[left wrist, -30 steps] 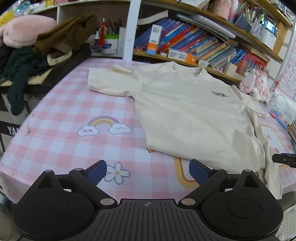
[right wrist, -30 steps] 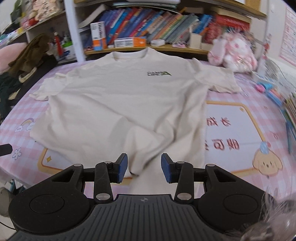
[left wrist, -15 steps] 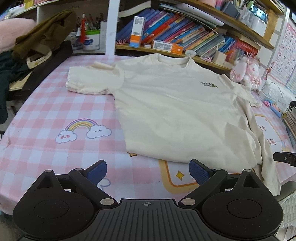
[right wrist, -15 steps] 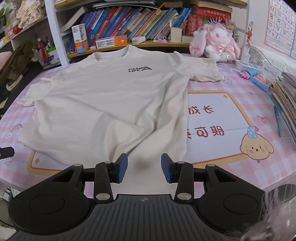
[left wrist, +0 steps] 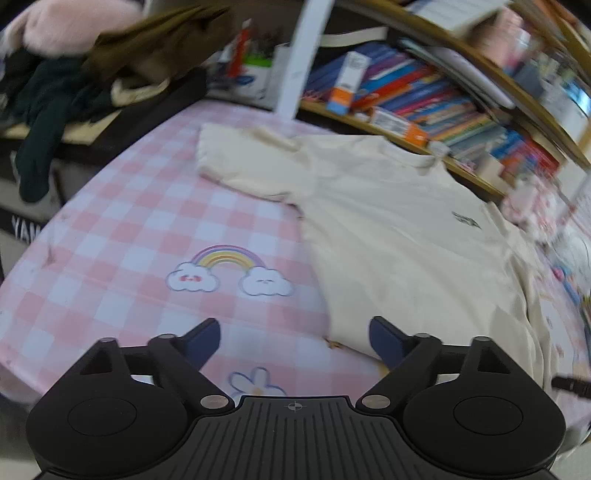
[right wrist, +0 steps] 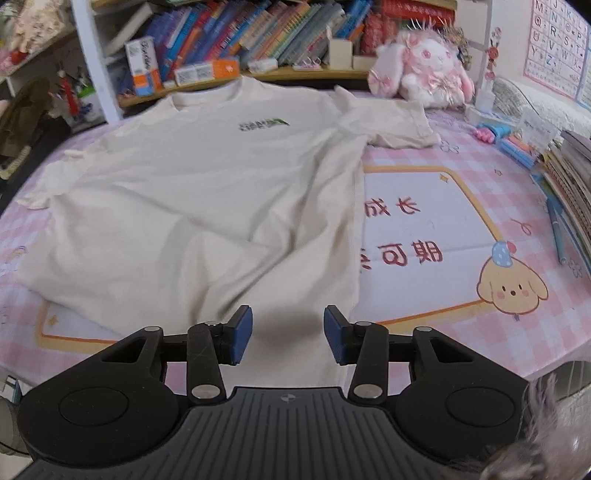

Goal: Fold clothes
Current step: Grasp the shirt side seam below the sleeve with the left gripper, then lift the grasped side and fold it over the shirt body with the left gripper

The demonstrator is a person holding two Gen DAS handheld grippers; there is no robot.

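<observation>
Pink-checked tabletop carries the cream T-shirt spread flat, its hem over the near edge; both my left gripper and right gripper hold empty, parted jaws. I'd pinch hem corners evenly

A child's room: bookshelves, plush rabbit, alphabet chart.

Cream T-shirt flat on pink checked tablecloth — right tool parted above hem.

Cream T-shirt — small dark chest logo, pink-and-white checked tablecloth — pastel rainbow print, blue-padded black claws
</observation>
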